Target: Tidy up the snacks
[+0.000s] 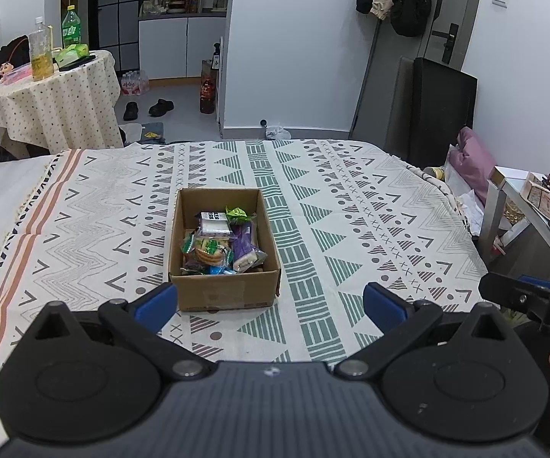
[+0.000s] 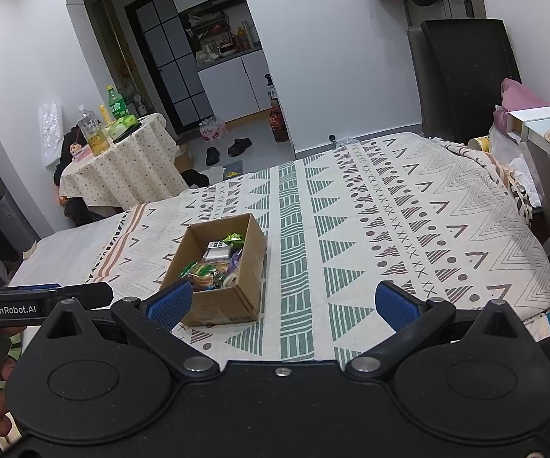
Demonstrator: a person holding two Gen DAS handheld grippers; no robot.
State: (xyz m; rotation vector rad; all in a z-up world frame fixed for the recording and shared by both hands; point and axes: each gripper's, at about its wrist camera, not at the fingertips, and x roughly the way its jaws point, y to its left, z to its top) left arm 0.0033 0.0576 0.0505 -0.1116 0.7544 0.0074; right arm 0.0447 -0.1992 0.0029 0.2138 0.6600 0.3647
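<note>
The cardboard box (image 1: 224, 252) sits on the patterned cloth (image 1: 351, 206) that covers the bed, just past the left tool (image 1: 271, 305), at about 11 o'clock from the point between its blue pads. That tool's jaws stand wide apart with nothing between them. Inside the box lie wrapped snacks (image 1: 221, 242): a clear pack of round crackers, a purple packet, a green one and a white one with dark print; those beneath are hidden and cannot be counted. From the right wrist view the box (image 2: 217, 267) lies at 10 o'clock from the right tool (image 2: 282, 305), whose jaws are also spread wide and empty; its left pad covers the box's near corner. At 9 o'clock the left tool's side is cut off by the frame.
</note>
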